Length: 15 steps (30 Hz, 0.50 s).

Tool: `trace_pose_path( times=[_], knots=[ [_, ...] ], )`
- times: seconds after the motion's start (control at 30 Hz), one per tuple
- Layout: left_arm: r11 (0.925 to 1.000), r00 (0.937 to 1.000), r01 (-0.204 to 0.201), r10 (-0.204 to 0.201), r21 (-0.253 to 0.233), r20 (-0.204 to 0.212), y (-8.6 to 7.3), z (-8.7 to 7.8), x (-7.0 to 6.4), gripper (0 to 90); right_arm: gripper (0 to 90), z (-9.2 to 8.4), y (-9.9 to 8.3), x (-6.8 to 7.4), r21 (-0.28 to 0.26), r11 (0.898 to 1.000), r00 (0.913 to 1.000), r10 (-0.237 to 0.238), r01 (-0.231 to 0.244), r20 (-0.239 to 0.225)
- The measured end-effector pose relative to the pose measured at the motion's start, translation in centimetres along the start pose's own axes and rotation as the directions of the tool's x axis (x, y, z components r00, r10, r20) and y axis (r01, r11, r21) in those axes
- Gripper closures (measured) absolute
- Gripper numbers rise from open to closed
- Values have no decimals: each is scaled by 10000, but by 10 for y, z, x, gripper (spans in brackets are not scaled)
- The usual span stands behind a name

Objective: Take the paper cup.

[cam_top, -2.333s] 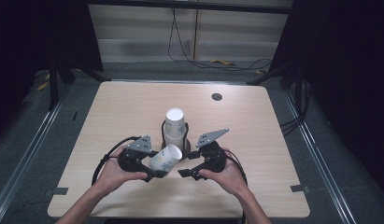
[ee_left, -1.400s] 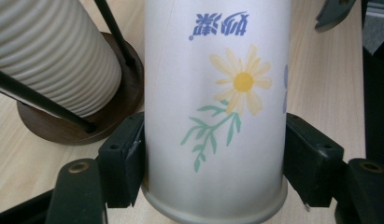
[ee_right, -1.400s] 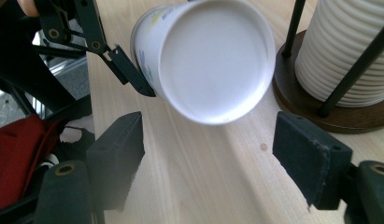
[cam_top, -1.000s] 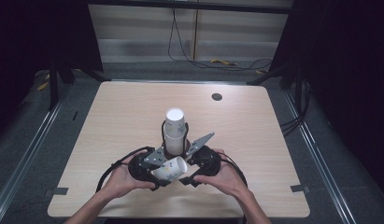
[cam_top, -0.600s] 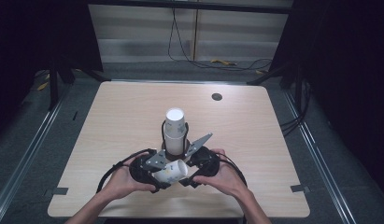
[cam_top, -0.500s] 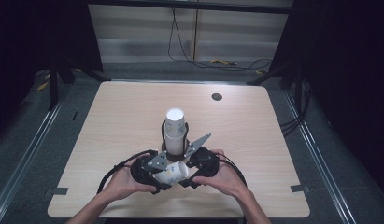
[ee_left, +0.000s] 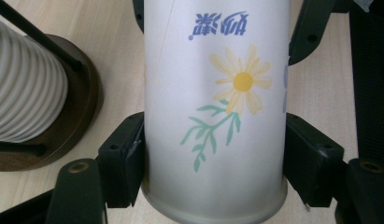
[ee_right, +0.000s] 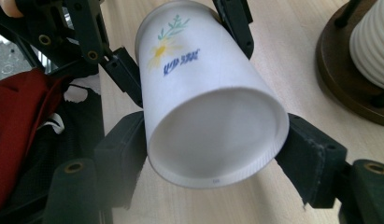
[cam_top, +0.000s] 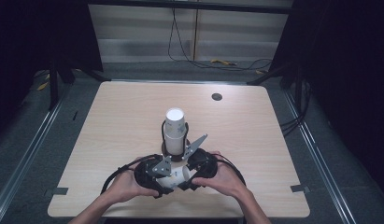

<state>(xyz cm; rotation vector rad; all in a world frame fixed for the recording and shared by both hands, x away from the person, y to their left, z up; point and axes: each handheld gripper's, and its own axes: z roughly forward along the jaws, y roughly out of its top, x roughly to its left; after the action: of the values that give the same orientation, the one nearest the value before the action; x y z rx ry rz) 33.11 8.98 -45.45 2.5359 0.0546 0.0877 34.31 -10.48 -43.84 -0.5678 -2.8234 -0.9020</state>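
Observation:
A white paper cup printed with a yellow daisy lies on its side between my two grippers, near the table's front edge. In the left gripper view the cup runs up the middle and my left gripper is shut on it, a pad pressed to each side. In the right gripper view the cup's recessed end faces the camera, and my right gripper has its pads against both sides of that end. From above, the left gripper and right gripper nearly touch.
A tall stack of white cups stands in a black wire holder on a round brown base just beyond the grippers. A black round plug sits in the wooden table at the far right. Red cloth lies below the table edge.
Both hands have drawn together toward the front edge. The cup held by the left gripper has tipped onto its side, and the right gripper has closed in on its end.

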Motion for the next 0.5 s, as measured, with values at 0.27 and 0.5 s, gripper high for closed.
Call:
trace_pose_path(
  times=[0.27, 0.5],
  knots=[
    [9994, 9994, -332, 331, -7, -121, 3, -1, -5, 302, 333, -3, 0, 2, -195, 9996, 9993, -191, 185, -326],
    [9976, 9994, 73, -49, -684, 354, -2, -3, 2, 284, 360, -5, -1, 1, -304, 9994, 9983, -178, 162, -547]
  ],
)
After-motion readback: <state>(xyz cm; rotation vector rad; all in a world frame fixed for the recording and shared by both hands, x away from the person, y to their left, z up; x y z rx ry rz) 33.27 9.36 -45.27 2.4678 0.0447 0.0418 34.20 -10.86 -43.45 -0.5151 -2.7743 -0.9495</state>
